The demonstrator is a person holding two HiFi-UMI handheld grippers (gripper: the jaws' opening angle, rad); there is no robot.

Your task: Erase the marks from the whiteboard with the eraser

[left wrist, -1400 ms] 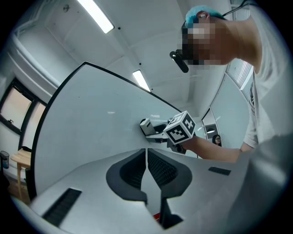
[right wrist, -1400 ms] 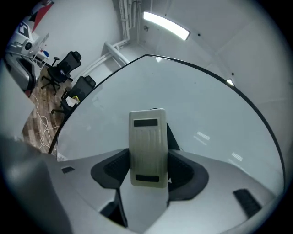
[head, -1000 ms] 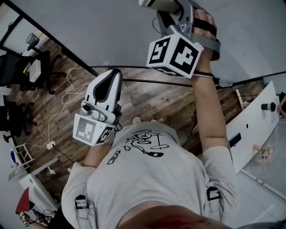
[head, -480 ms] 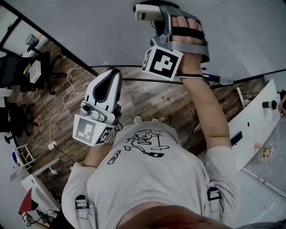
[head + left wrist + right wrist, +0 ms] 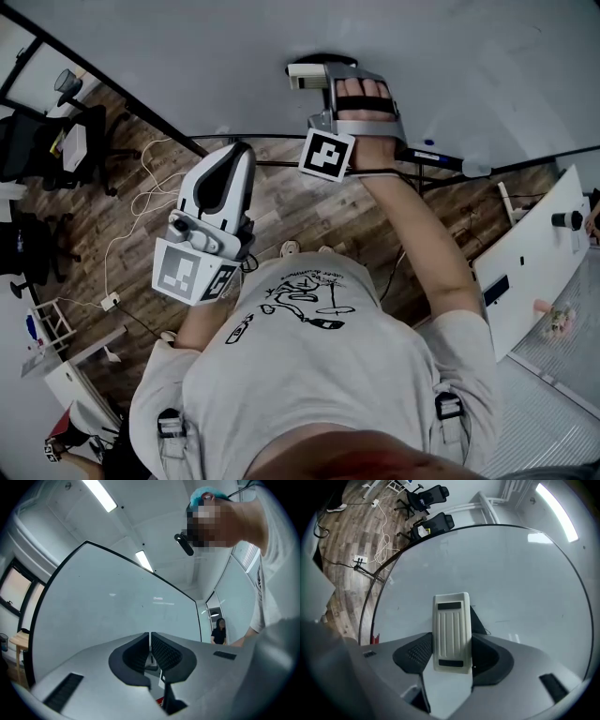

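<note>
The whiteboard [image 5: 234,47] fills the top of the head view. My right gripper [image 5: 323,77] is shut on the white ribbed eraser [image 5: 306,73] and holds it against the board, a little above the lower frame. In the right gripper view the eraser [image 5: 451,634] sits between the jaws, over the whiteboard [image 5: 501,559]; a faint thin line [image 5: 502,620] shows to its right. My left gripper [image 5: 225,178] is shut and empty, held off the board near my chest. In the left gripper view its jaws meet, pointing along the whiteboard [image 5: 103,606].
A marker [image 5: 448,162] lies on the board's tray rail. Below are wooden floor, white cables [image 5: 141,192] and a power strip [image 5: 106,303]. Office chairs [image 5: 42,141] stand at left, a white table [image 5: 530,253] at right. A person [image 5: 219,632] stands far behind.
My right gripper has slid down the board with the eraser, toward the lower frame. The left gripper has not moved.
</note>
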